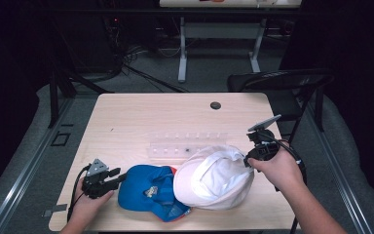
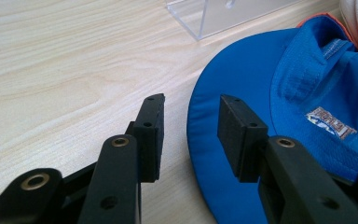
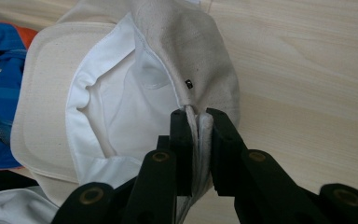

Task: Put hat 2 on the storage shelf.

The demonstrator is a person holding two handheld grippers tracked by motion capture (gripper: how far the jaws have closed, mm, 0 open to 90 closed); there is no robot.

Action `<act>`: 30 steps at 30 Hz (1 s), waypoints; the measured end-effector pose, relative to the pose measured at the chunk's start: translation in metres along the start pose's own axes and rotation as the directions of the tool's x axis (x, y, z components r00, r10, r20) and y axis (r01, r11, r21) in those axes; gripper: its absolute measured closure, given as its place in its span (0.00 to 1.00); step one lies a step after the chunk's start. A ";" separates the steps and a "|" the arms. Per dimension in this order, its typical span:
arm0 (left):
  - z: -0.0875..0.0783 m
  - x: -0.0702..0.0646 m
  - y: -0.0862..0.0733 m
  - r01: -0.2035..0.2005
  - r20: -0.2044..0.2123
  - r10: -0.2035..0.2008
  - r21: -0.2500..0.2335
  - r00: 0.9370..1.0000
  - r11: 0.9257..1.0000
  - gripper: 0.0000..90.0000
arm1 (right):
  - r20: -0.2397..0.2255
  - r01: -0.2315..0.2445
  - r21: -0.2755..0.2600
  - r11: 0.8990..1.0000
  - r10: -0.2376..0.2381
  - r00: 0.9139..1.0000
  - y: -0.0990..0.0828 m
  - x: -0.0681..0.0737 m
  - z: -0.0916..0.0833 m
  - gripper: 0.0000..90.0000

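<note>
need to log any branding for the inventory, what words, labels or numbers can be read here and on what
Nothing can be read for certain.
Blue cap: an embroidered patch with lettering, too blurred to read in the left gripper view and too small in the high view.
Cream and white cap: a small dark tag near the seam, too small to read.
Clear plastic rack: no text to be seen.

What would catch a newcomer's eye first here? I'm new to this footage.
Two caps at the table's near edge: a white cap lying overturned, its rear edge pinched in the right tool, and a blue cap beside it. The left tool rests open at the blue cap's brim.
</note>
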State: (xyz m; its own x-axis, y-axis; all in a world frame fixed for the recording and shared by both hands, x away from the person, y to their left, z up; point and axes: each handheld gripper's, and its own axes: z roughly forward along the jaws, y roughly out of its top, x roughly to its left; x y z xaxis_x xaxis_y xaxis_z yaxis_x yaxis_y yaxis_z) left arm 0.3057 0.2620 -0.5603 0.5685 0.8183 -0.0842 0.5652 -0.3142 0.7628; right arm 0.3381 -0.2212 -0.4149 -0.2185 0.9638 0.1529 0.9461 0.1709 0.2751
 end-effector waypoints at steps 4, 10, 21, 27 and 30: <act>0.000 0.000 0.000 0.002 0.001 -0.002 -0.001 1.000 1.000 0.69 | -0.003 0.007 0.022 1.000 -0.007 1.000 0.005 0.004 -0.005 0.91; -0.001 0.000 0.000 0.005 0.000 -0.005 0.000 1.000 1.000 0.69 | -0.009 0.001 0.063 0.998 -0.001 1.000 0.011 0.008 -0.012 0.91; -0.001 0.001 0.000 0.004 0.003 -0.004 0.001 1.000 1.000 0.69 | -0.023 -0.011 0.106 0.994 0.013 1.000 0.021 0.017 -0.027 0.91; -0.001 0.001 0.000 0.004 0.003 -0.004 0.002 1.000 1.000 0.69 | -0.113 -0.040 0.127 0.991 0.055 0.992 0.025 0.019 -0.035 0.91; -0.001 0.001 0.000 0.005 0.004 -0.005 0.003 1.000 1.000 0.69 | -0.164 -0.061 0.131 0.989 0.083 0.983 0.026 0.018 -0.037 0.91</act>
State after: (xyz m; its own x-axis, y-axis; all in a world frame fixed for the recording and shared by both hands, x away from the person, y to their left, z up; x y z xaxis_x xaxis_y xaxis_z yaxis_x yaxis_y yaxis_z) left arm 0.3052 0.2635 -0.5599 0.5680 0.8181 -0.0900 0.5696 -0.3118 0.7605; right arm 0.3499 -0.2071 -0.3702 -0.1759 0.9278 0.3290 0.9809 0.1368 0.1385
